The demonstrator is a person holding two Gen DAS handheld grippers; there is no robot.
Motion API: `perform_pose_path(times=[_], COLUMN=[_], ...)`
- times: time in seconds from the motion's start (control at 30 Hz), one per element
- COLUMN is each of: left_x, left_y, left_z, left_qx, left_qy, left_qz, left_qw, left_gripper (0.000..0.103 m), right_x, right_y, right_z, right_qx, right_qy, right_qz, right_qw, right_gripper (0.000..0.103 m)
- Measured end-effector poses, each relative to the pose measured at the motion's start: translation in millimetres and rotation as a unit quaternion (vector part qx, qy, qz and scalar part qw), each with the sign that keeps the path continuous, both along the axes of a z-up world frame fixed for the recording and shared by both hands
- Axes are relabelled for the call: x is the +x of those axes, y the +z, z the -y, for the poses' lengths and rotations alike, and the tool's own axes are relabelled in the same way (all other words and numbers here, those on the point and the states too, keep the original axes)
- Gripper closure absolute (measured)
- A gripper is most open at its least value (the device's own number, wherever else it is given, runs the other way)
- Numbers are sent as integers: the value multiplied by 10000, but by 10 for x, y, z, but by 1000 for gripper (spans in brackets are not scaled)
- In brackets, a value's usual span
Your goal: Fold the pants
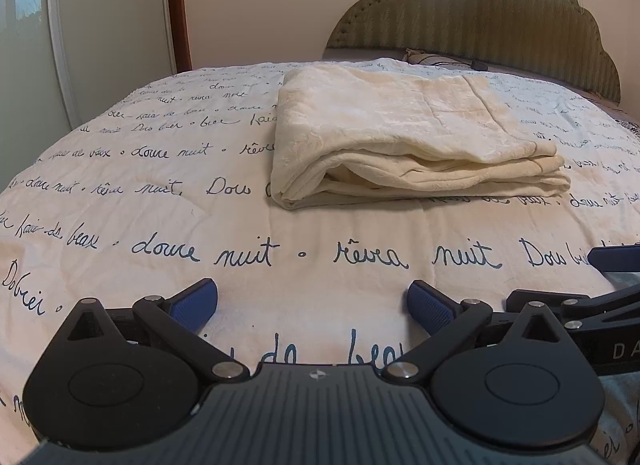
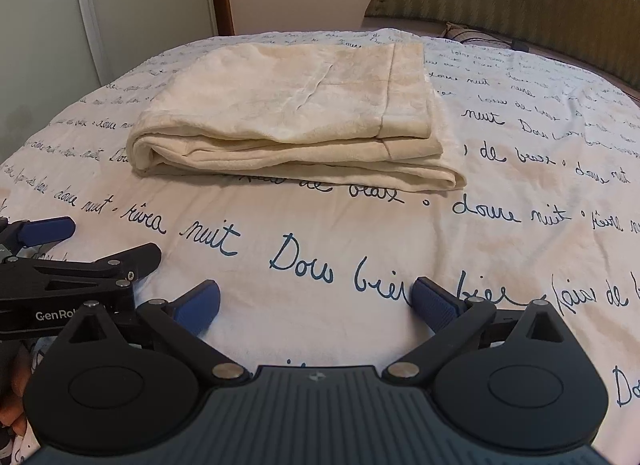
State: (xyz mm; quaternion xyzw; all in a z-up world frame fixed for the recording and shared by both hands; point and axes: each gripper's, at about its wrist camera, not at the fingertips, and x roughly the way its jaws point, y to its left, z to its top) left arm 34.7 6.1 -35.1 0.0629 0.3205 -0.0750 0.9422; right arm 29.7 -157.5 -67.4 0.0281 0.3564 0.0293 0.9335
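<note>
Pants [image 1: 404,133] of cream fabric lie folded in a compact stack of several layers on the bedspread [image 1: 200,225], toward the far middle of the bed, with the headboard [image 1: 480,13] beyond them. Left gripper [image 1: 312,303] hangs low over the near edge of the bed, blue pads spread apart and holding nothing. Right gripper [image 2: 316,303] sits just beside it to the right, likewise spread and empty. Both are well apart from the cloth.

Judging by the tidy stack, the folding looks finished or nearly so. The upper layer sits slightly short of the lower one at the near right corner. If anything is left, it is a light squaring of those edges, which calls for reaching far forward and pinching only the top layers without dragging the stack.
</note>
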Motion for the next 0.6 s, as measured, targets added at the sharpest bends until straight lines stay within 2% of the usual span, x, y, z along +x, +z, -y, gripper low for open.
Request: perform_pose_path(times=[0.33, 0.6], left_x=[30, 22], left_y=[-10, -9], left_z=[-42, -34], left_qx=[-130, -138], left_qy=[-15, -9], left_qz=[-83, -87], left_qw=[9999, 9999], left_gripper=[0, 0], right_x=[44, 71], right_y=[32, 36], right_z=[53, 17], right_qx=[174, 97], right_qy=[-5, -57], right_qz=[-129, -184], right_qw=[9998, 9998], right_gripper=[0, 0])
